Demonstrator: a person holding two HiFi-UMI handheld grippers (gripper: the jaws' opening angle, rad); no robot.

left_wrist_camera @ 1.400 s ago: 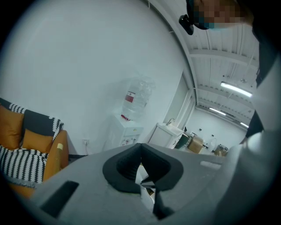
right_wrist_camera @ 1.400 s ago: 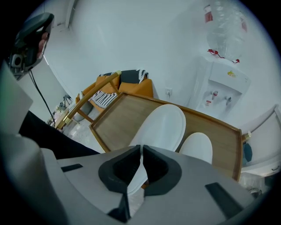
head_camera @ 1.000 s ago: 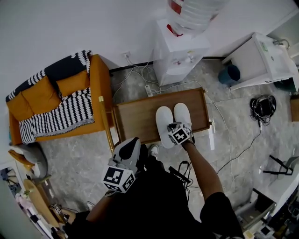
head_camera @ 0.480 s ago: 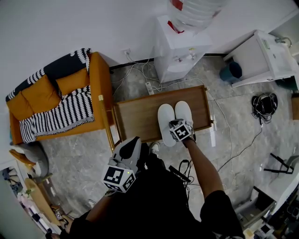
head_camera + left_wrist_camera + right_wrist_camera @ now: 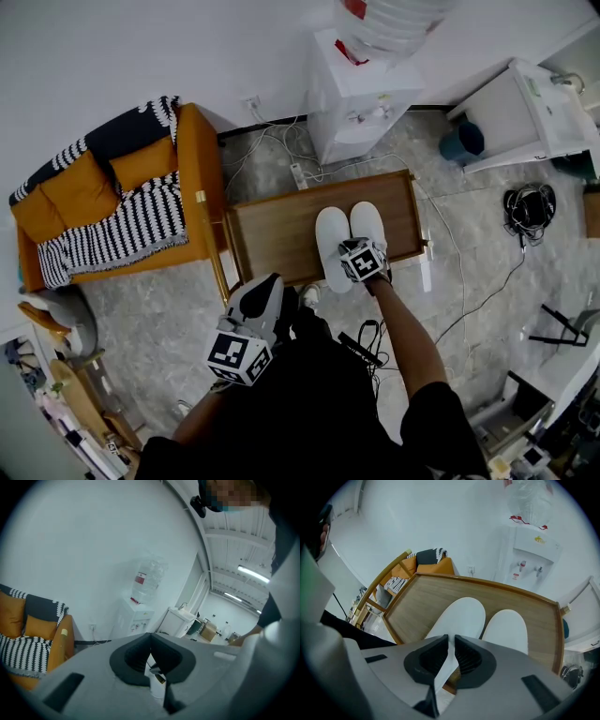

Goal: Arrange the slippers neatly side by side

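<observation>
Two white slippers lie side by side, toes pointing away, on a low wooden table (image 5: 272,234). The left slipper (image 5: 330,234) (image 5: 461,616) touches the right slipper (image 5: 367,225) (image 5: 506,630) along its inner edge. My right gripper (image 5: 349,274) (image 5: 451,646) points steeply down over their heels, its jaws nearly together with the thin white heel edge of the left slipper pinched between them. My left gripper (image 5: 248,319) (image 5: 150,656) is held back near my body, off the table, with its jaws together and nothing in them.
An orange sofa (image 5: 112,197) with a striped blanket stands left of the table. A water dispenser (image 5: 361,94) is behind it and a white cabinet (image 5: 530,117) at the back right. Cables (image 5: 281,155) run across the marble floor.
The right gripper has rolled slightly over the slippers' heels. The slippers and the left gripper keep their places.
</observation>
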